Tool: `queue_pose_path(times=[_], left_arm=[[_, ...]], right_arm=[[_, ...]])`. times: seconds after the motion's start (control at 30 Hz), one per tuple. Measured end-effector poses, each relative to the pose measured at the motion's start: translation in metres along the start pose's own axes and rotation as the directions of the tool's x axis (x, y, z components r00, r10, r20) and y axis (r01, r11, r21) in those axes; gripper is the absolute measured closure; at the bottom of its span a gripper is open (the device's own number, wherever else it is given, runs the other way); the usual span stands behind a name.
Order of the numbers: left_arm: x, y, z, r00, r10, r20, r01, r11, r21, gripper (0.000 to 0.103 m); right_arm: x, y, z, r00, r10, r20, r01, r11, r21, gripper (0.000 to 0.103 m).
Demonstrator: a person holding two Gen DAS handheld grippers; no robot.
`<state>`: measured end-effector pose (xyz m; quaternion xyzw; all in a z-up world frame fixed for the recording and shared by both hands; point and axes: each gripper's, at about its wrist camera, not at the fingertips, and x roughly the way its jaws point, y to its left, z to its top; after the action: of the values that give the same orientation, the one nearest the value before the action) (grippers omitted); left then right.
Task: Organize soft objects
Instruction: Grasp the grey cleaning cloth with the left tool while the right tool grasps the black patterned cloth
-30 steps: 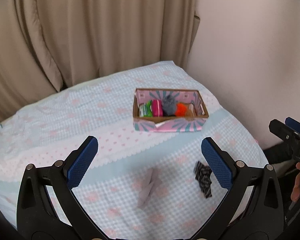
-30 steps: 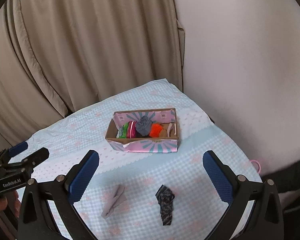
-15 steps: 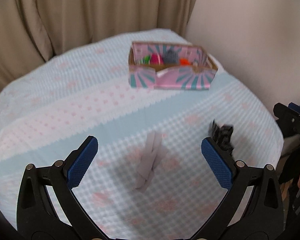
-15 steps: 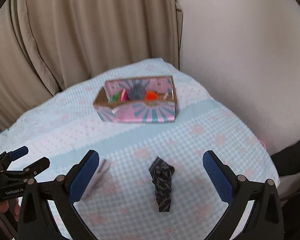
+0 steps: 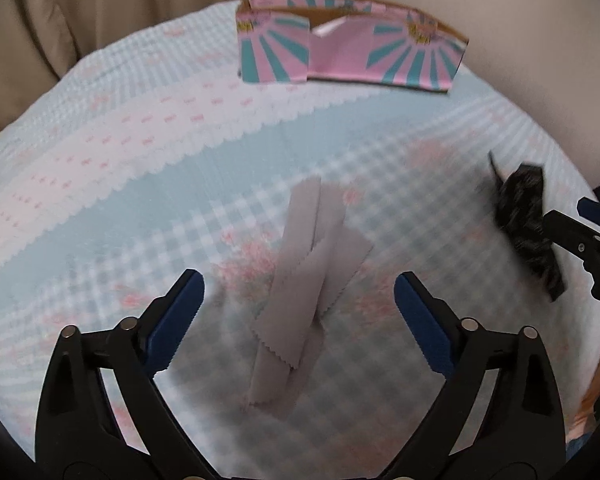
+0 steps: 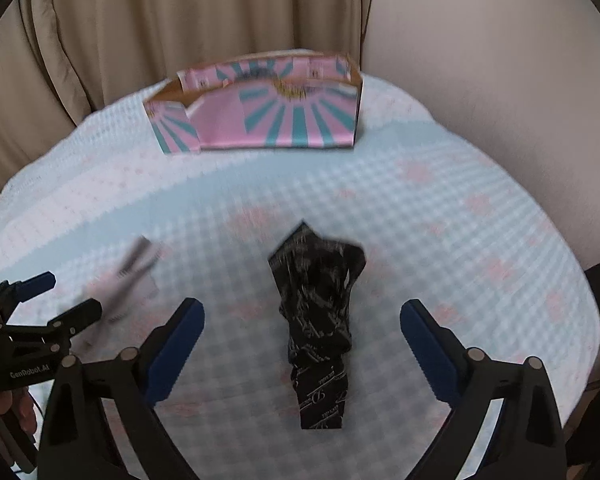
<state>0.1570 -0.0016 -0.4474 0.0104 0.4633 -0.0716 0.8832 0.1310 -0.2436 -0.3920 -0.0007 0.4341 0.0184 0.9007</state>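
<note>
My left claw [image 5: 298,322] spread wide, nothing in it, grey cloth strips [image 5: 306,292] lying crossed between its fingers | my right claw [image 6: 302,346] gaping too, black patterned cloth [image 6: 320,320] lying between its fingers | pink-and-teal box [image 6: 260,120] well ahead on the checked cover [image 6: 460,240]

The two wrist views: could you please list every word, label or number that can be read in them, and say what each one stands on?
"GenRobot.AI": white lettering on the black body of the left gripper, seen in the right wrist view.
Pale script printed on the black cloth: too blurred to read.
Yellow emblem on the front of the pink and teal box: too blurred to read.
Grey cloth: no text visible.
</note>
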Motion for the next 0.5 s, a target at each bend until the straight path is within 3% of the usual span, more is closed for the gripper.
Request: queue_pose_path(times=[0.17, 0.33, 0.43, 0.5], left_arm=[[0.026, -0.001, -0.009, 1.000, 0.002, -0.019, -0.001, 1.000, 0.021, 0.010], [0.038, -0.003, -0.016, 1.000, 0.012, -0.012, -0.011, 0.998, 0.058, 0.019], [0.038, -0.003, -0.016, 1.000, 0.007, -0.003, -0.006, 0.997, 0.077, 0.027], [0.038, -0.001, -0.015, 1.000, 0.001, -0.005, -0.001, 0.997, 0.080, 0.039]], right_arm=[[0.030, 0.002, -0.011, 1.000, -0.018, -0.025, 0.017, 1.000, -0.024, 0.018], [0.049, 0.006, -0.017, 0.999, -0.034, -0.040, 0.032, 0.998, -0.051, 0.028], [0.057, 0.006, -0.018, 0.998, -0.036, -0.045, 0.034, 0.998, -0.055, 0.034], [0.060, 0.006, -0.017, 0.999, -0.020, -0.046, 0.018, 0.999, -0.048, 0.035]])
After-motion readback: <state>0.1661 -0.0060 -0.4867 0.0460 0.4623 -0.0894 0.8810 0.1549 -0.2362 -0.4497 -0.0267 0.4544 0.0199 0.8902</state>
